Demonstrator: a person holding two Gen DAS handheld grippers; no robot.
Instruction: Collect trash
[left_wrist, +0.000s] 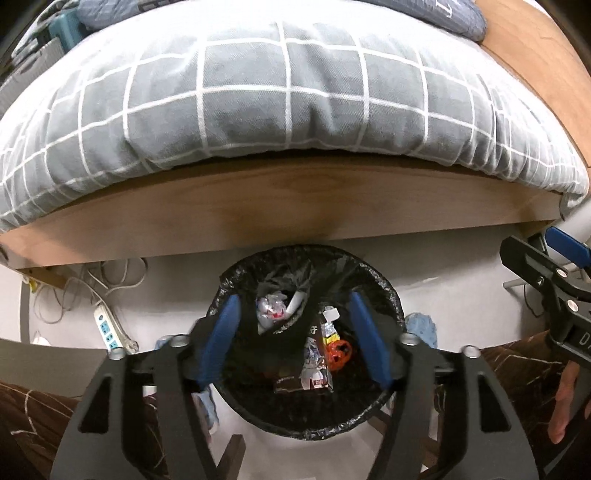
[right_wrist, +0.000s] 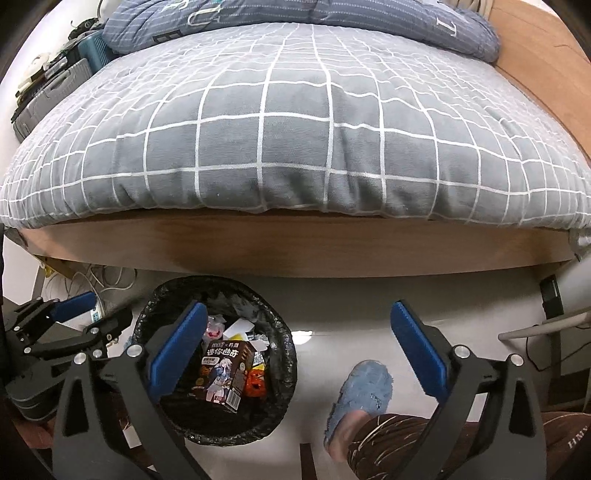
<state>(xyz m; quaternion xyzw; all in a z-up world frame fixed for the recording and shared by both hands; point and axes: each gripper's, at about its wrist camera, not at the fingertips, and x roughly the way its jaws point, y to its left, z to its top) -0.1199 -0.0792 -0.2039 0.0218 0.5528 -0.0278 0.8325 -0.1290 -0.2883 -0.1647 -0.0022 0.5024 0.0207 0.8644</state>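
Left wrist view: the left tongs (left_wrist: 295, 332) are seen spread apart with nothing between the blue pads, poised above the round trash bin (left_wrist: 236, 395) lined with a black bag, and no earlier frame is given to compare. Right wrist view: the right tongs (right_wrist: 297, 347) are held wide apart and empty, one pad over the bin's rim and the other over the white floor (right_wrist: 343, 314), near a blue slipper (right_wrist: 364, 387). Inside the bin a dark snack box (right_wrist: 225, 373) printed with Chinese characters and a barcode is seen among wrappers, an orange item (right_wrist: 256, 384) beside it, while the bed (right_wrist: 295, 122) with its grey checked cover is seen beyond.
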